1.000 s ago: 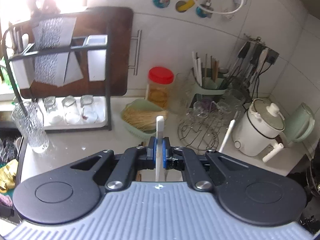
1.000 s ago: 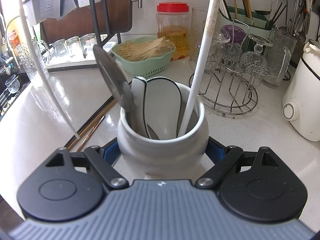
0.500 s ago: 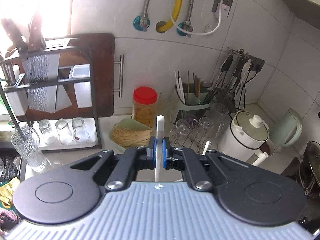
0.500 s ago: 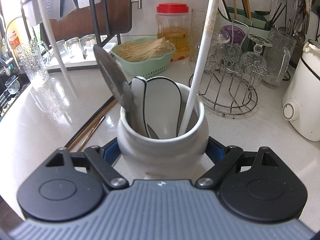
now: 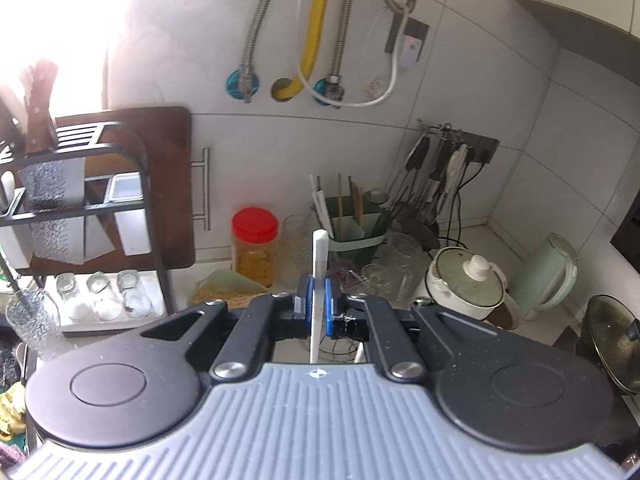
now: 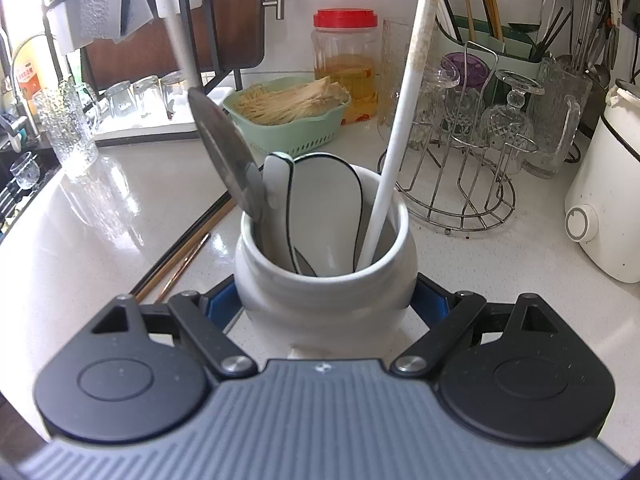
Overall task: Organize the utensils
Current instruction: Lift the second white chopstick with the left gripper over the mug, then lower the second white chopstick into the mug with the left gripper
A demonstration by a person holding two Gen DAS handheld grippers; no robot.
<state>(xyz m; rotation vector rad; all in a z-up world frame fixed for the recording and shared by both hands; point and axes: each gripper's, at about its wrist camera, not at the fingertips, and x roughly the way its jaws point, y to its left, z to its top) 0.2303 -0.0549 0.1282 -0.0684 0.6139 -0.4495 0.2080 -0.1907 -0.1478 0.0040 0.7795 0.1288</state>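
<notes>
- the left claw (image 5: 316,312) is clamped on a thin white utensil handle (image 5: 320,264), blue pads pinching it on both flat sides, and it's held high above the desk (image 6: 100,224) with the handle standing nearly upright.
- the right claw (image 6: 326,304) is spread wide around the white ceramic crock (image 6: 324,284), a blue pad on each flank; it looks like it's bracing the crock, which sits on the desk.
- inside the crock: a metal spatula blade (image 6: 226,152), two white spoons with dark rims (image 6: 320,208) and a long white handle (image 6: 400,140) leaning right.
- handling call: the gripped handle looks light, stiff and smooth, so probably slippery; the pinch sits partway along the shaft, which should keep it from swinging.
- the crock reads as heavy and glazed, likely chip-prone, and the ceramic spoons in it could crack if something drops in hard, so a gentle lowering seems wise.
- a few chopsticks (image 6: 180,256) lie flat on the desk just left of the crock; thin and low, best pinched near one end.
- writing: a red-and-yellow label (image 6: 28,80) at far left carries characters, too small to read; no brand legible elsewhere.
</notes>
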